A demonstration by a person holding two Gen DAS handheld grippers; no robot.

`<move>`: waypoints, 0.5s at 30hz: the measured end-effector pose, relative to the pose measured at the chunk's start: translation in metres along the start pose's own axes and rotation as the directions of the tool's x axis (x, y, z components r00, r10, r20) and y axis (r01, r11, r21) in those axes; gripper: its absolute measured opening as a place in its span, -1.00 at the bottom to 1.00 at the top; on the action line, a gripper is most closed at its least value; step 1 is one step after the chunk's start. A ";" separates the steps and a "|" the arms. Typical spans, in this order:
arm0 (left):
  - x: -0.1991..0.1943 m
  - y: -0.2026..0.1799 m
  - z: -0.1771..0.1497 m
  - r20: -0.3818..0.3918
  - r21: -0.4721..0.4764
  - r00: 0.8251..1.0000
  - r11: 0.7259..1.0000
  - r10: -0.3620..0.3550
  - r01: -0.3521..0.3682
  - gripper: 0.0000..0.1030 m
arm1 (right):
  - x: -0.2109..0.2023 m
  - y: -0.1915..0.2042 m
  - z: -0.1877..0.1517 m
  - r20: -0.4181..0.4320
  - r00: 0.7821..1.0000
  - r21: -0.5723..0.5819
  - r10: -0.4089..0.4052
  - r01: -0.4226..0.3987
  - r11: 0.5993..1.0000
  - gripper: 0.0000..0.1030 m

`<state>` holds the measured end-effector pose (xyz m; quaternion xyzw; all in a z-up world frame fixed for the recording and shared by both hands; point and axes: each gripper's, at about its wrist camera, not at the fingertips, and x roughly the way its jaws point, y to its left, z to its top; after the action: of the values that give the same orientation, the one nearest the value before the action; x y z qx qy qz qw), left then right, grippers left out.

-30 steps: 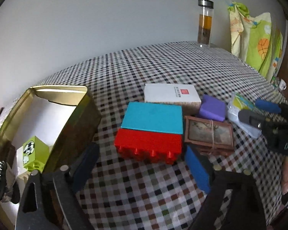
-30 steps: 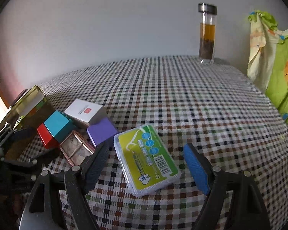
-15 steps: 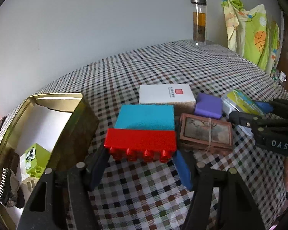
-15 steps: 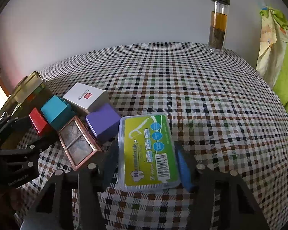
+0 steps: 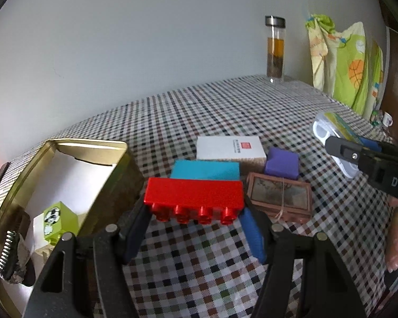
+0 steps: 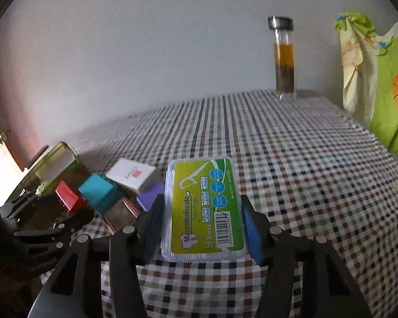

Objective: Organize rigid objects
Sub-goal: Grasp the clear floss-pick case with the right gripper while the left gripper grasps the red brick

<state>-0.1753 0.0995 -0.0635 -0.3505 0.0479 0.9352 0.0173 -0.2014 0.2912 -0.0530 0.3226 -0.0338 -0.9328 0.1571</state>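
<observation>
You had the left gripper (image 5: pixel 195 228) clamped across the red brick's (image 5: pixel 193 194) long axis; the tin (image 5: pixel 120 169) sat just left. The right gripper (image 6: pixel 201 228) held the floss box (image 6: pixel 203 206).

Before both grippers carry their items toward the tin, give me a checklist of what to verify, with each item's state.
1. Left gripper pads clamp the red brick at both ends: ok.
2. Right gripper pads press both long sides of the floss pick box: ok.
3. Floss pick box clear of the tablecloth: ok, in the left view it hangs above the cloth.
4. Red brick free of the teal block: cannot tell.
5. Open tin has room beside the green cube: ok.
</observation>
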 end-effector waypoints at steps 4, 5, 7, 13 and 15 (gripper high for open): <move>-0.006 0.002 -0.001 0.036 -0.015 0.999 1.000 0.017 -0.017 0.26 | -0.005 0.002 0.001 0.050 0.999 0.002 -0.001 0.001 1.000 0.10; -0.008 0.003 -0.002 0.045 -0.018 0.999 1.000 0.022 -0.021 0.26 | -0.006 0.003 0.001 0.056 0.998 0.001 -0.008 0.008 1.000 0.10; -0.012 0.005 -0.003 0.067 -0.030 0.997 0.999 0.044 -0.042 0.26 | -0.006 0.004 0.002 0.062 0.998 0.000 -0.017 0.017 1.000 0.10; -0.024 0.007 -0.004 0.137 -0.048 0.987 0.996 0.087 -0.081 0.26 | -0.006 0.005 0.003 0.069 0.996 -0.011 -0.060 0.061 0.998 0.10; -0.028 0.009 -0.005 0.159 -0.062 0.982 0.994 0.102 -0.093 0.26 | -0.009 0.006 0.002 0.091 0.994 -0.013 -0.062 0.063 0.998 0.10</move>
<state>-0.1517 0.0899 -0.0484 -0.2712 0.0378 0.9612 -0.0343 -0.1942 0.2881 -0.0449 0.2797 -0.0233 -0.9511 0.1288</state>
